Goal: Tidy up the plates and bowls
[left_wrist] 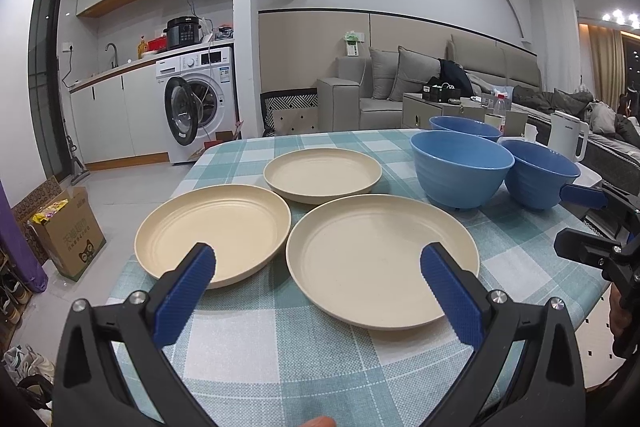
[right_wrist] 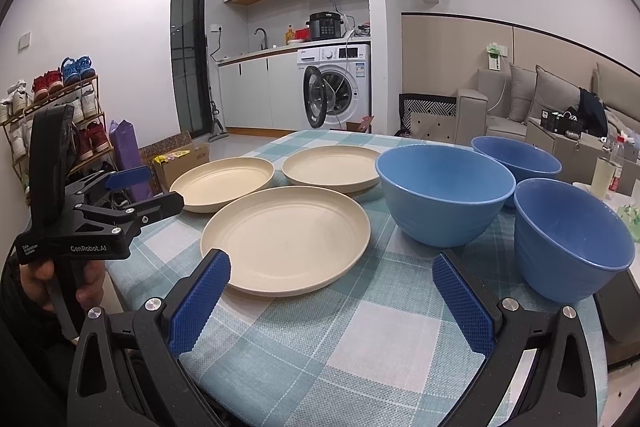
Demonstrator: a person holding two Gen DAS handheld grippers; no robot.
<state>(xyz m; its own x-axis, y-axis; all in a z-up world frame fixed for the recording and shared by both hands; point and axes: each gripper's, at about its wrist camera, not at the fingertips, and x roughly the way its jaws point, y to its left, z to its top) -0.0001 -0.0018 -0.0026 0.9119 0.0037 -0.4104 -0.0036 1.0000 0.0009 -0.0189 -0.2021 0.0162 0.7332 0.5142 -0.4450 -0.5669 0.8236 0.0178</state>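
Observation:
Three cream plates lie on the checked tablecloth (left_wrist: 280,347): a near one (left_wrist: 380,259), one to its left (left_wrist: 212,231) and a far one (left_wrist: 322,175). To their right stand three blue bowls, separate and upright: a big middle one (right_wrist: 444,195), a near one (right_wrist: 572,235) and a far one (right_wrist: 516,155). My left gripper (left_wrist: 318,251) hovers open over the near edges of the two closer plates, holding nothing. My right gripper (right_wrist: 330,259) is open too, low over the cloth between the near plate (right_wrist: 286,239) and the bowls. Each gripper shows at the side of the other's view.
A white kettle (left_wrist: 568,139) stands behind the bowls at the table's far right. A cardboard box (left_wrist: 68,231) and a shoe rack (right_wrist: 60,115) are on the floor to the left. A hand (right_wrist: 40,275) holds the left gripper's handle beyond the table's left edge.

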